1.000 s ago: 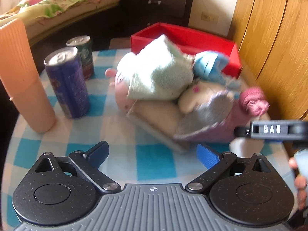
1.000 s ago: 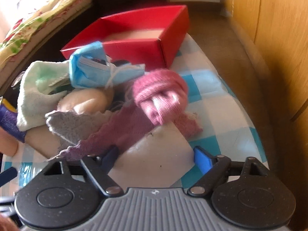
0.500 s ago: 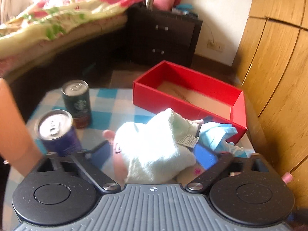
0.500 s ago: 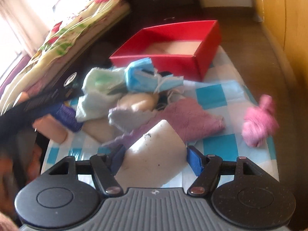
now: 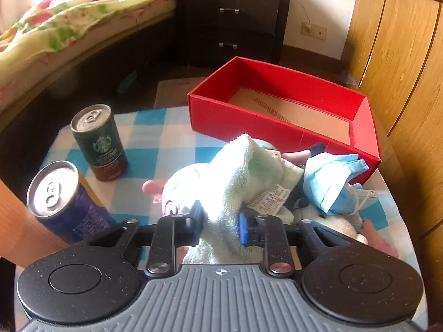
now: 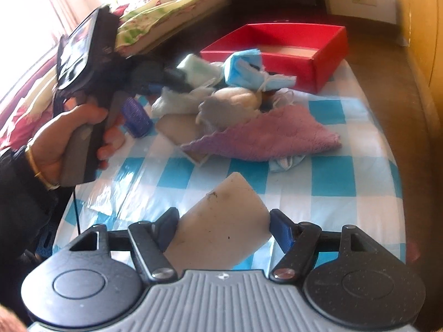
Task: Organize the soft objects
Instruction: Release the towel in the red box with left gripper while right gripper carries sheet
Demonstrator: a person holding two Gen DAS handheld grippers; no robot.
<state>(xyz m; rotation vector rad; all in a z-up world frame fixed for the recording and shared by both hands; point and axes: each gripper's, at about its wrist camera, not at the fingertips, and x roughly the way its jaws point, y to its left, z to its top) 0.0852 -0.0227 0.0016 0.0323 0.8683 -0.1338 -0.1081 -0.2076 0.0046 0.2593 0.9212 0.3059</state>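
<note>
The pale green towel [image 5: 238, 177] sits atop the pile of soft things just before the red box [image 5: 282, 110], pinched between the closed fingers of the left tool [image 5: 221, 220]. The right tool [image 6: 221, 224] clamps a white sponge block [image 6: 221, 221] above the checked surface [image 6: 332, 182].

At frame centre the left claw [image 5: 220, 220] pinches a pale green towel [image 5: 241, 177], with a blue mask [image 5: 329, 178] to its right, a red box [image 5: 279, 130] behind, and two cans [image 5: 98, 141] at left on the checkered counter [image 5: 171, 141].
</note>
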